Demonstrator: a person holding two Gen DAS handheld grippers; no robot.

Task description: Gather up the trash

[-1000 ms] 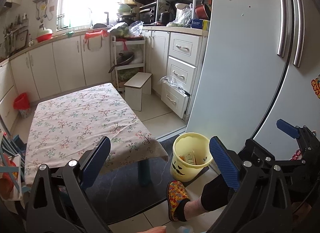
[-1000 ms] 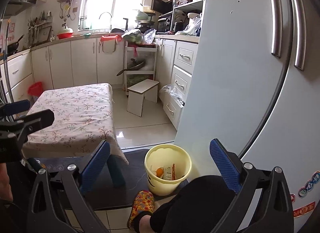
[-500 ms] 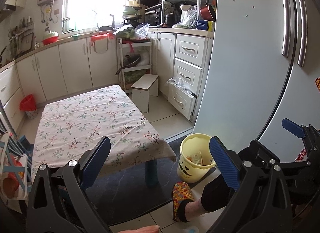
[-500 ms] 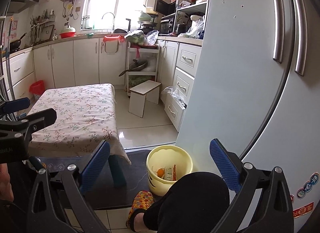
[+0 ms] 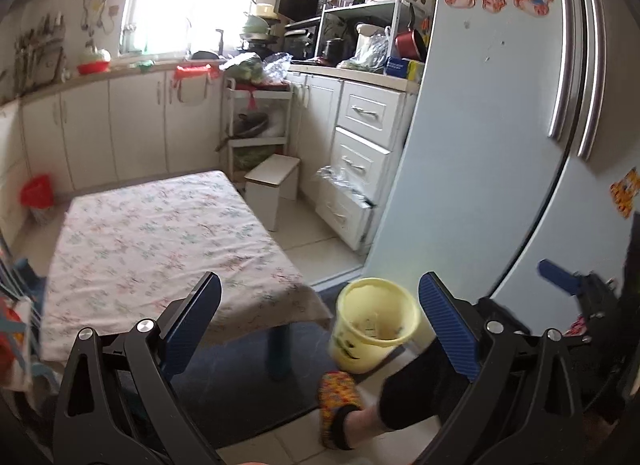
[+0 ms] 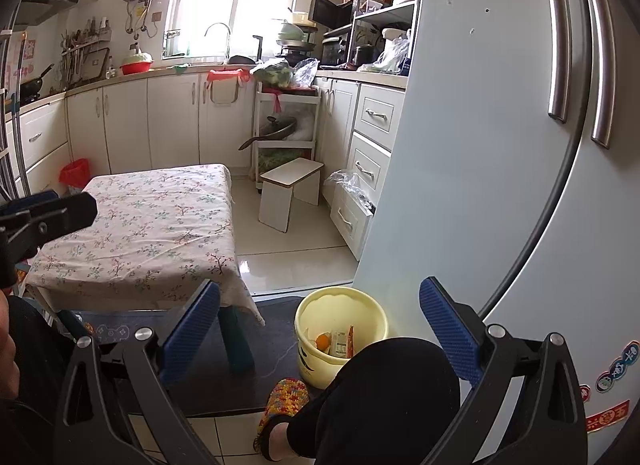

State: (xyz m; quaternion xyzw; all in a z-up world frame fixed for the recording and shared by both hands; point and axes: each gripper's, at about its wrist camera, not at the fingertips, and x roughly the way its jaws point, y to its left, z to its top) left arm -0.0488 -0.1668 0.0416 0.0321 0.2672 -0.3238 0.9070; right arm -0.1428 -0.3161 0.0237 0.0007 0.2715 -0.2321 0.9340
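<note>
A yellow bin (image 5: pixel 374 329) (image 6: pixel 340 335) stands on the floor by the fridge, with an orange piece and several wrappers (image 6: pixel 338 343) inside. The low table (image 5: pixel 160 241) (image 6: pixel 148 225) under a floral cloth is bare. My left gripper (image 5: pixel 320 313) is open and empty, held above the table's near corner and the bin. My right gripper (image 6: pixel 320 313) is open and empty too, above the bin. The left gripper (image 6: pixel 44 213) also shows at the left edge of the right wrist view, and the right gripper (image 5: pixel 576 289) at the right edge of the left wrist view.
The person's knee (image 6: pixel 392 381) and a colourful slipper (image 6: pixel 286 395) are just in front of the bin on a dark mat (image 6: pixel 264 345). The fridge (image 6: pixel 500 145) fills the right. A white stool (image 6: pixel 290 193), drawers (image 6: pixel 368 169) and a red bag (image 6: pixel 74 173) lie beyond.
Both views have lifted and tilted, so the table and bin sit lower and farther in frame. The left wrist view is now motion-blurred. Both grippers stay open.
</note>
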